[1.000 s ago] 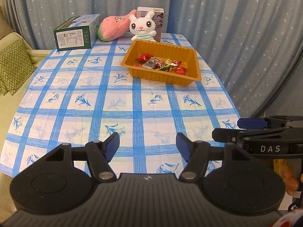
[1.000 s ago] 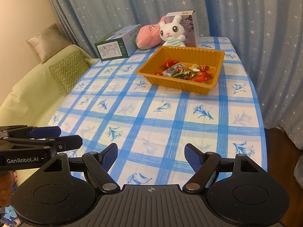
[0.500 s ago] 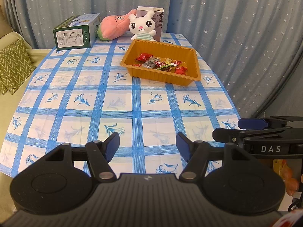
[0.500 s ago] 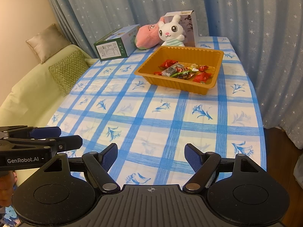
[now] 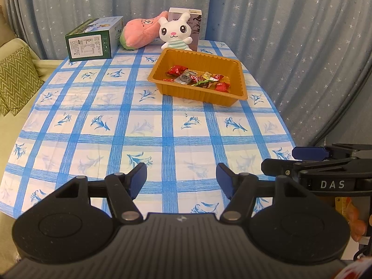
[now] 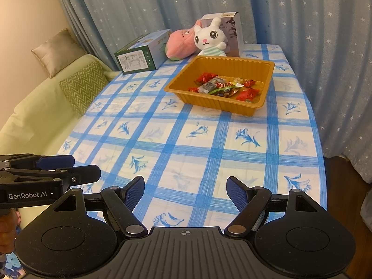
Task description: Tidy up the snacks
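Observation:
An orange plastic tray point(image 5: 239, 74) point(image 6: 181, 82) stands at the far right of the table. Several wrapped snacks point(image 5: 197, 79) point(image 6: 223, 87), mostly red, lie inside it. My left gripper point(image 5: 181, 180) is open and empty above the near table edge. My right gripper point(image 6: 186, 190) is open and empty, also at the near edge. Each gripper shows from the side in the other's view: the right one point(image 5: 309, 160), the left one point(image 6: 55, 167). Both are far from the tray.
A blue-checked tablecloth point(image 5: 144, 125) covers the table. At the back stand a green box point(image 5: 93, 38), a pink plush point(image 5: 139, 33), a white rabbit plush point(image 5: 175, 32) and a grey box point(image 5: 195, 23). A sofa with cushions point(image 6: 81, 83) is left; curtains behind and right.
Both grippers have drifted back slightly from the tray and stay open. Nothing on the table has moved.

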Tool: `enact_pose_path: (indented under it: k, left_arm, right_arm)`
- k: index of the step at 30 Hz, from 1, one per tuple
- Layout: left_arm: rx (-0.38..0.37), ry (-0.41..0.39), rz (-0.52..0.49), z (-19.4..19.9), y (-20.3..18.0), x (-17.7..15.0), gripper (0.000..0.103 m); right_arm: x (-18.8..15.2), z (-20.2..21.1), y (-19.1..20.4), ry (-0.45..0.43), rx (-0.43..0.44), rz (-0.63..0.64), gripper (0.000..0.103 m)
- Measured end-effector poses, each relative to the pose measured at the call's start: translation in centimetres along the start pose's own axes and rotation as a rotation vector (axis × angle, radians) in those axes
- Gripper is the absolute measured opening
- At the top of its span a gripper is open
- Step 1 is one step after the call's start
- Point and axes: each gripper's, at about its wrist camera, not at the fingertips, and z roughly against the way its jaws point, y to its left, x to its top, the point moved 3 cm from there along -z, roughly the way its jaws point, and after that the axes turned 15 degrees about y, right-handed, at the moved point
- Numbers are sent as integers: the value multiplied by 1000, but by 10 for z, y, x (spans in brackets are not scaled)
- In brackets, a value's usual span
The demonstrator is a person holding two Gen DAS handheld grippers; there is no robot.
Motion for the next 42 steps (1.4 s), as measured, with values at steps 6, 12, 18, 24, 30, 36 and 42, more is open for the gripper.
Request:
enact_pose_path:
  k: [6,12,18,24,30,36,42]
  left_arm:
    - [0,-1,-1,-1,-1,1,64]
    - [1,-2,0,-1,0,1,64]
    - [1,0,2,-2,-1,3,64]
    - [0,-1,1,-2,0,3,64]
    - [1,0,3,-2,1,5,64]
    - [1,1,3,-3,1,6,64]
    - [1,2,3,-5,2,7,64]
  right_arm:
    - [0,0,-1,2,0,1,77]
    - [0,-1,0,1,1,2,77]
    - [2,-4,-2,4,3,5,77]
    - [2,-4,-1,4,3,4,77]
    - [3,-5,-2,6,2,3,77]
    - [4,-5,-1,5,3,3,77]
    - [5,-6,-2,6,3,3,77]
